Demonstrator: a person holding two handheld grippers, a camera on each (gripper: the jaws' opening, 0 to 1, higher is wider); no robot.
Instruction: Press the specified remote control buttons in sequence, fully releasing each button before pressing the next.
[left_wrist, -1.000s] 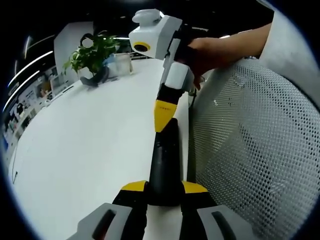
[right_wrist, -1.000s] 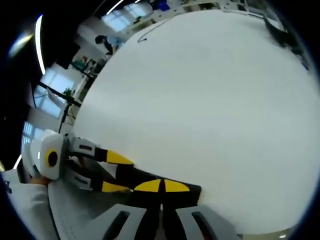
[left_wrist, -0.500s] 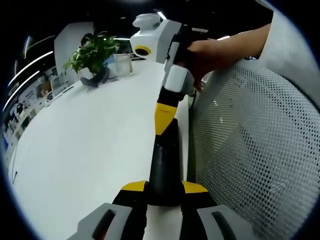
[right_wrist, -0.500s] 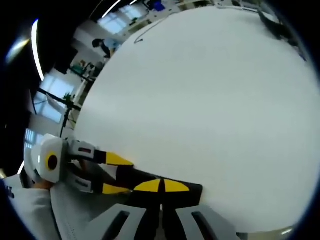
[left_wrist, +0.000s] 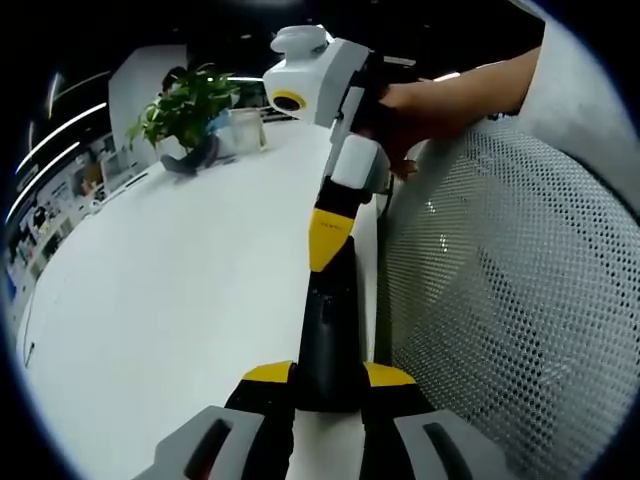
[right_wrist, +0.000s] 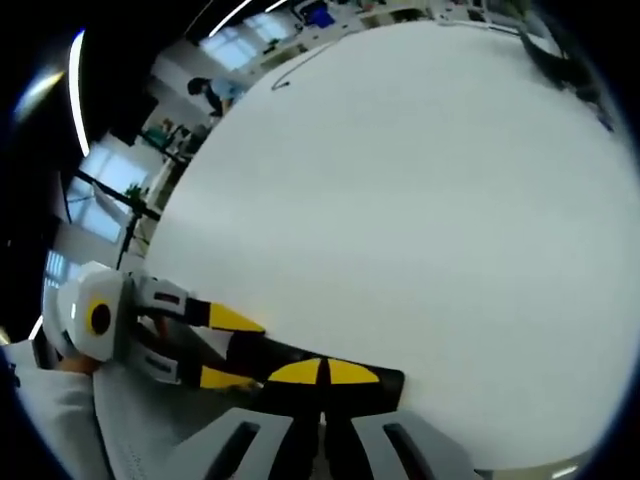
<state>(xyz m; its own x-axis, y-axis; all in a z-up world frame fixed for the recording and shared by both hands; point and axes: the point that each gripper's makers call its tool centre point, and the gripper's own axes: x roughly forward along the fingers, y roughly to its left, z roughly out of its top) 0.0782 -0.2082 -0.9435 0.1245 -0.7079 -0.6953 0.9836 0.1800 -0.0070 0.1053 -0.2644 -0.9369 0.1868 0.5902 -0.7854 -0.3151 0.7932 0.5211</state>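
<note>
Stretching away on the left side of the left gripper view, the white tabletop (left_wrist: 170, 290) lies bare and wide up to a potted plant (left_wrist: 185, 105) and a clear cup (left_wrist: 246, 128) standing near its far edge. Just right of that open surface, the left gripper (left_wrist: 329, 378) clamps both yellow-tipped jaws on the near end of the black remote control (left_wrist: 330, 320), which runs lengthwise along the tabletop's right edge, close to the drop. The right gripper (left_wrist: 328, 238) comes in from above with its yellow tips drawn together, its point touching the remote's far end; a hand (left_wrist: 400, 105) holds its white body. Further right, past the tabletop's edge, a white mesh chair back (left_wrist: 510, 300) stands close beside the remote, leaving little room on that side. In the right gripper view, the left gripper (right_wrist: 215, 345) shows at the lower left with its yellow tips on either side of the dark remote control (right_wrist: 270, 352), a grey sleeve (right_wrist: 60, 420) below it. The right gripper (right_wrist: 322, 372), jaws pressed tip to tip, rests on the remote's end. To the right the tabletop (right_wrist: 420, 220) spreads bare and broad toward its far curved edge, where a thin dark cable (right_wrist: 300, 65) lies.
</note>
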